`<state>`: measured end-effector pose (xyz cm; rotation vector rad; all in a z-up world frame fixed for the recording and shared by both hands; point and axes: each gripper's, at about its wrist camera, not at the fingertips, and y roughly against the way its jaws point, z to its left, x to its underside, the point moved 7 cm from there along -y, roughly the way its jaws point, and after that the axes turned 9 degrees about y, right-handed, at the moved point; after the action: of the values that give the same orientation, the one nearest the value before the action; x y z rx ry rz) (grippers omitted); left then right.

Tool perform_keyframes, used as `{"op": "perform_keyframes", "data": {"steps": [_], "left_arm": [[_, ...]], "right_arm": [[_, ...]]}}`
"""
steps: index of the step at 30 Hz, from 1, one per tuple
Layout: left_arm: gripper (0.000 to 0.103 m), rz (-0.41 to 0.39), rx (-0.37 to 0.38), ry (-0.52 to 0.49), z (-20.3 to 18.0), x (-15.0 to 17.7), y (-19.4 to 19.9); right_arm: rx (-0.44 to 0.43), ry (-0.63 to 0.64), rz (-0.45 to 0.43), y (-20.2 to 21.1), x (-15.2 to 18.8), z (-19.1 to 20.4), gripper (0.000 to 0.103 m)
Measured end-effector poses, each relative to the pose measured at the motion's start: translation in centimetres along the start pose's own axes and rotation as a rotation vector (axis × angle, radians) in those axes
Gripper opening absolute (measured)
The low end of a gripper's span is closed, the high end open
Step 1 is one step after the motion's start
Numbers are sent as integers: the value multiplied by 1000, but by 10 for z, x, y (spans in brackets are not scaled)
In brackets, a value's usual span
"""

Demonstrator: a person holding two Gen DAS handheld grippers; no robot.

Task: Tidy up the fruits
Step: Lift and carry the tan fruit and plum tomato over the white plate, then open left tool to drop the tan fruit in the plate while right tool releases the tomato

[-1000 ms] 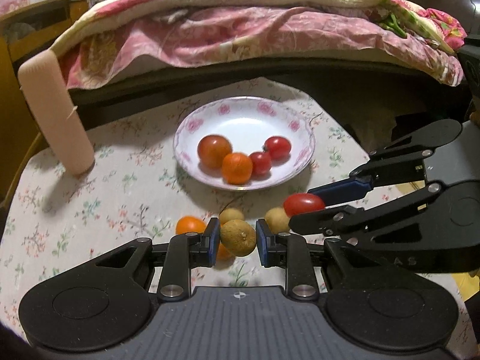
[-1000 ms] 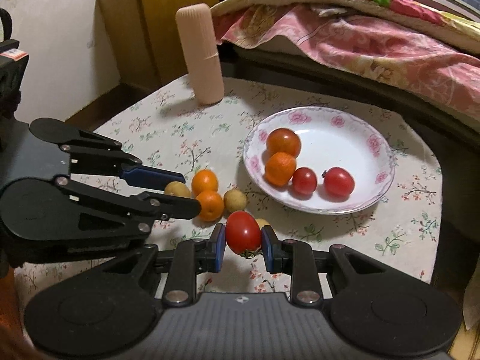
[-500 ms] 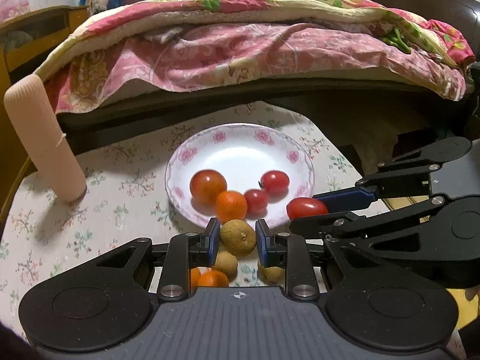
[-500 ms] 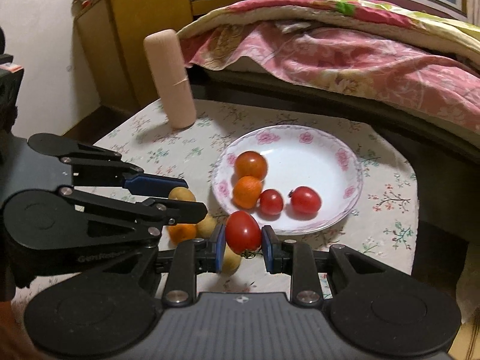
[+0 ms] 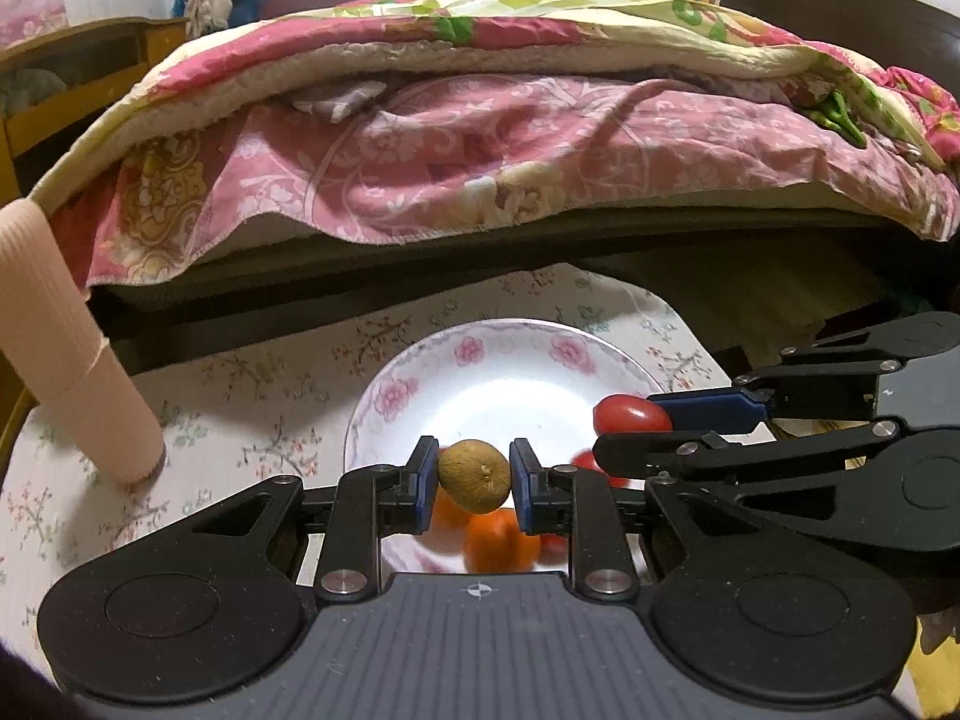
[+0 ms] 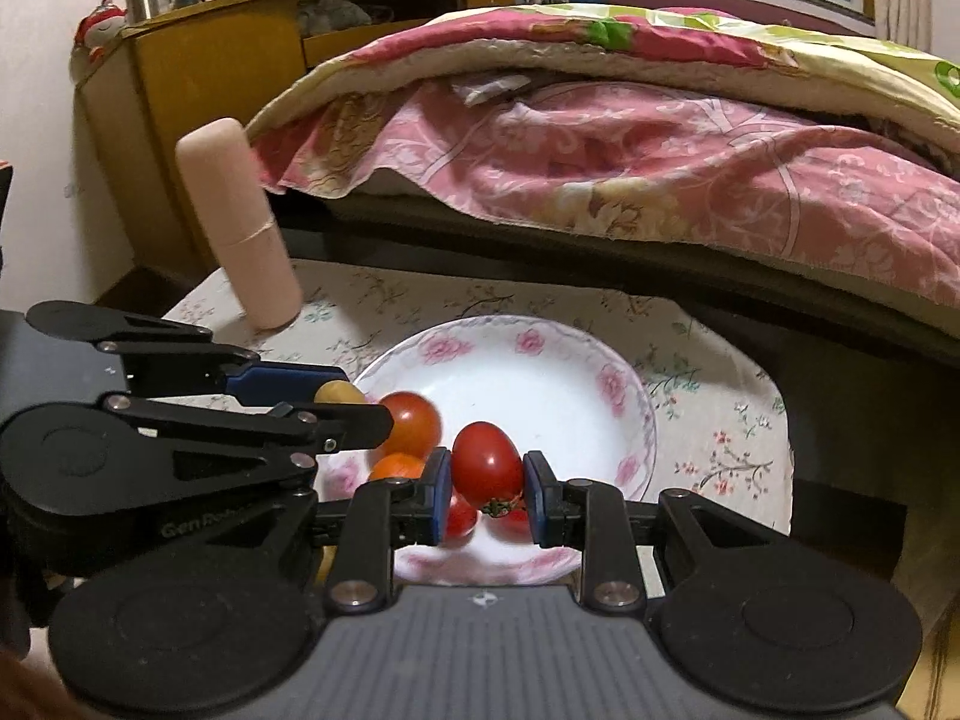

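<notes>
Floral-clothed desk (image 5: 252, 420) carries the plate (image 5: 480, 360) — directly below both loads: left hand-held gripper (image 5: 474, 477) clamps a brown fruit (image 5: 474, 476), right hand-held gripper (image 6: 486, 480) a tomato (image 6: 487, 463).

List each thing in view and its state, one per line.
left gripper: shut on brown fruit
right gripper: shut on red tomato
plate: on the table, holding tomatoes and an orange
pink cylinder: upright, tilted in the fisheye
</notes>
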<state>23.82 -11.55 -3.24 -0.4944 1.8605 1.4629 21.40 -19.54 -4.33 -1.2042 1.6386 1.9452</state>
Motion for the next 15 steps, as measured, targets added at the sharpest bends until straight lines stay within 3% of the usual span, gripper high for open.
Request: {"op": "perform_keyframes", "data": {"steps": [15], "left_arm": [[31, -2, 2, 23, 9, -9, -39]], "right_arm": [[53, -10, 11, -36, -11, -21, 28]]}}
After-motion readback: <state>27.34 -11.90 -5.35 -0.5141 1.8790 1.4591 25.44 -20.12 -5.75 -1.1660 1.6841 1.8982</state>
